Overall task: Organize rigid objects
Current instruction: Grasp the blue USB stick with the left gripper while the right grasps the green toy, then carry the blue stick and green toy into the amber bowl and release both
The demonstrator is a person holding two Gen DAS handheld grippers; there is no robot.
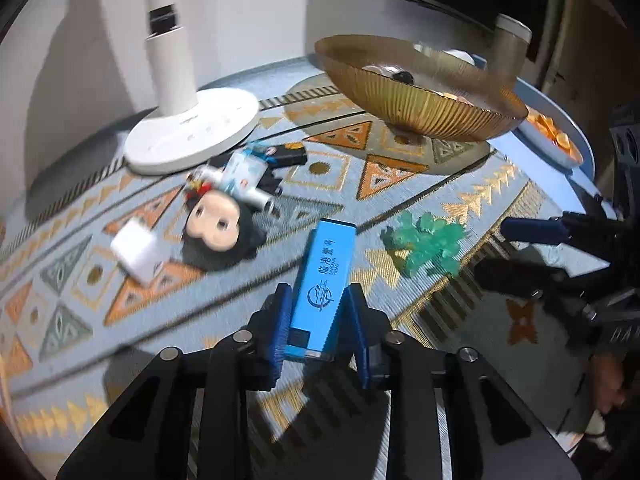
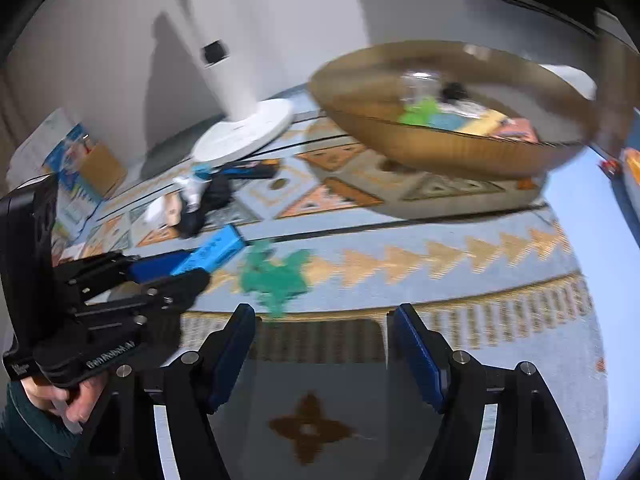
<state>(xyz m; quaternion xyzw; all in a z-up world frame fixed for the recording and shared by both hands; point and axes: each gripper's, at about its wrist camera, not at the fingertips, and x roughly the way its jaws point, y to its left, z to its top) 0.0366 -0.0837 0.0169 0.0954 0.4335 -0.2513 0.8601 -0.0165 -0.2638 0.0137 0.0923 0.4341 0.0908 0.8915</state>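
Observation:
My left gripper (image 1: 319,294) is shut on the near end of a light blue box with printed writing (image 1: 326,276), which points away over the patterned cloth. The right wrist view shows the same box (image 2: 216,250) sticking out of the left gripper (image 2: 180,270). My right gripper (image 2: 324,314) stands open with nothing between its blue pads, just short of a green plastic toy (image 2: 274,272). That toy (image 1: 428,246) lies right of the box. An amber ribbed bowl (image 1: 420,96) holding small items stands at the back.
A white stand's round base (image 1: 192,132) sits at the back left. Before it lie a big-headed doll figure (image 1: 222,228), a white cube plug (image 1: 136,250), a small toy robot (image 1: 244,172) and a black gadget (image 1: 288,154). A blue tray (image 1: 576,128) with orange pieces is far right.

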